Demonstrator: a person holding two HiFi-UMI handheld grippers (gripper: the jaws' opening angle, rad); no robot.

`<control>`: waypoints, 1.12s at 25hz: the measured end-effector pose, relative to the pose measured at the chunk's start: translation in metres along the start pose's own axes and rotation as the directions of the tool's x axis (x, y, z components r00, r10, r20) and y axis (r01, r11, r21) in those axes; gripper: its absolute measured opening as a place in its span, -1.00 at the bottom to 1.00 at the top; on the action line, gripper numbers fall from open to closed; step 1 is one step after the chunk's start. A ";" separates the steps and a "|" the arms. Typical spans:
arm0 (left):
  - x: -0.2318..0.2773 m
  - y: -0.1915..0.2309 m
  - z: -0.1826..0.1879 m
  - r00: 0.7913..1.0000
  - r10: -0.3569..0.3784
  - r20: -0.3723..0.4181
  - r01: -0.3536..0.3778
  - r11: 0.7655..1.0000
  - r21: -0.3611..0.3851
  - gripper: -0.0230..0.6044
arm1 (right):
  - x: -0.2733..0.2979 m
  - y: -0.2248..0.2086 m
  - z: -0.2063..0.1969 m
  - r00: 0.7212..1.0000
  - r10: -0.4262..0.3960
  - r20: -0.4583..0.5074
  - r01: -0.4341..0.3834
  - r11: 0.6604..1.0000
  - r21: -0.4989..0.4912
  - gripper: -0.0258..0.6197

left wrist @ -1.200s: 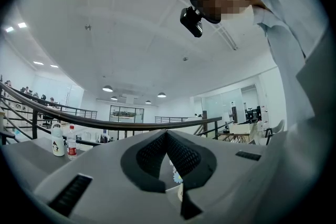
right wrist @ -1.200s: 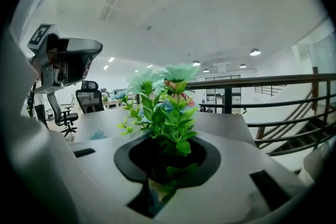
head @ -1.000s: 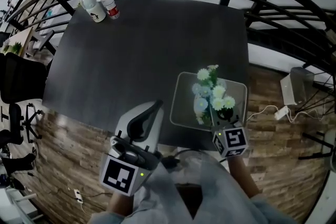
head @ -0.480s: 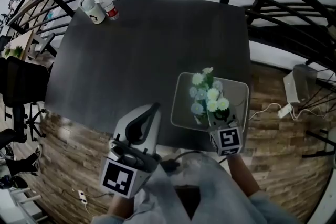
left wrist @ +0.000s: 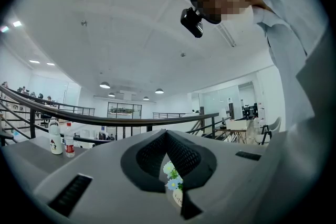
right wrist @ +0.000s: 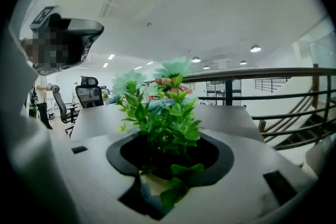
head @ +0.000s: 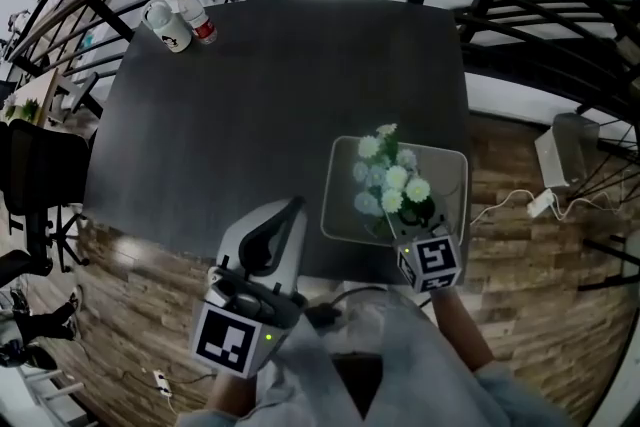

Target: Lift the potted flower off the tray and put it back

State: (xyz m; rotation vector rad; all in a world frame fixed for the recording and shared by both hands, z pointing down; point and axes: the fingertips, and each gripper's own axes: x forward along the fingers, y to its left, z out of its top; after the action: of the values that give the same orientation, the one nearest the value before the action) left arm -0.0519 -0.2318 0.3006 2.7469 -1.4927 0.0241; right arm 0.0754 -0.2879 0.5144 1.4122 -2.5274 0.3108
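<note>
Head view: tray [head: 342,215] lies at the near right corner of the tabletop [head: 280,85], and the potted flower [head: 392,190] sits on it, toward its near right side. The right gripper [head: 410,225] reaches in over the tray's near edge, but the blooms hide its jaws here.

Right gripper view fills that in. The jaws have just been opening and now stand released, with leaves and the pale pot [right wrist: 144,183] between them, not clenched.

Left gripper [head: 293,207] is held off the near edge, left of the tray. Only its own view shows the jaws closed tip to tip on nothing, with the flowers glimpsed through the gap below.

Two bottles [head: 180,17] stand at the far left corner, and in the left gripper view they read as upright.
</note>
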 end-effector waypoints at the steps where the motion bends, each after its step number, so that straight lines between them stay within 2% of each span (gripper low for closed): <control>1: -0.001 0.000 0.000 1.000 -0.002 0.001 0.002 1.000 0.000 -0.93 | -0.001 0.000 0.000 1.000 0.001 -0.005 -0.001 1.000 0.012 -0.28; 9: -0.005 -0.004 0.002 1.000 -0.012 0.016 0.012 1.000 -0.001 -0.93 | -0.012 0.002 0.000 1.000 0.007 -0.023 -0.006 0.999 0.037 -0.10; 28: -0.015 -0.021 0.011 0.998 -0.045 0.053 0.044 0.999 0.006 -0.93 | -0.053 0.006 0.015 1.000 -0.025 0.008 0.024 0.997 0.075 -0.10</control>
State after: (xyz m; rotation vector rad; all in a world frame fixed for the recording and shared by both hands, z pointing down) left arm -0.0428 -0.2081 0.2890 2.8055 -1.4448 -0.0460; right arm 0.0957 -0.2462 0.4838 1.4736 -2.5278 0.3997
